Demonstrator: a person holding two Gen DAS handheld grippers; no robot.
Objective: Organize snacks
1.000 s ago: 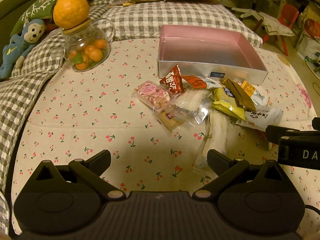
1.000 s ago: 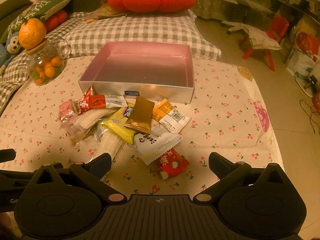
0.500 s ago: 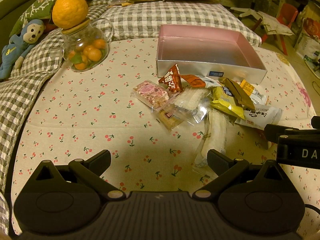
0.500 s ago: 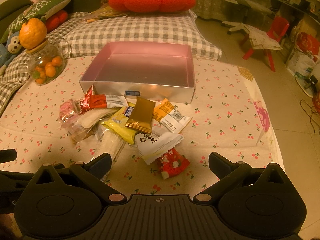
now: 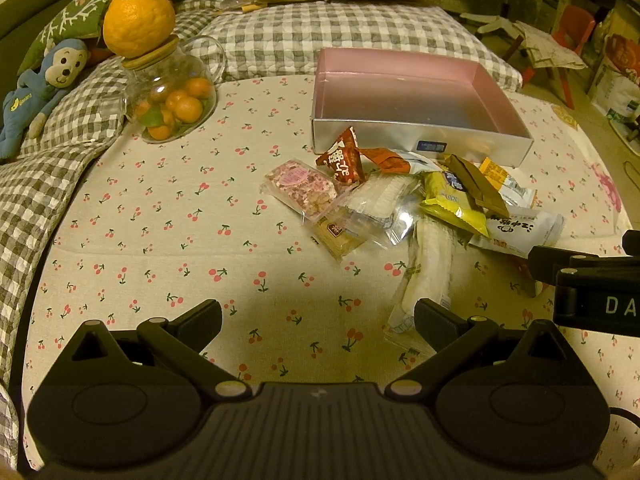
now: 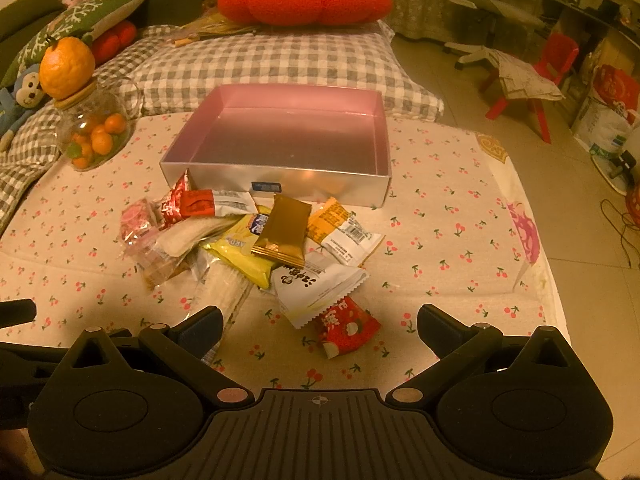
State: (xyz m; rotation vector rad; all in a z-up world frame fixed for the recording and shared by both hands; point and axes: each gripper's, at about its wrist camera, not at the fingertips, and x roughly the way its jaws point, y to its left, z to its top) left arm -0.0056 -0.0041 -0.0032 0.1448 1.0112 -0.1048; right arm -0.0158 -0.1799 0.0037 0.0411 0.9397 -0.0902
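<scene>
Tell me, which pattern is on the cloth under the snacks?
Small red cherries on cream cloth; the left wrist view shows it best.

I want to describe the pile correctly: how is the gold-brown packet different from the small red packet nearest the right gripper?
The gold-brown packet lies on top of the pile, resting on other wrappers; the small red packet lies at the pile's near edge, partly under a white wrapper. The gold-brown one looks plain and flat; the red one is printed and crumpled. Both are outside the silver box.

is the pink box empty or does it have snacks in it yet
Empty. The pink box shows only its bare floor, while the snack packets all lie on the cherry-print cloth in front of it.
</scene>
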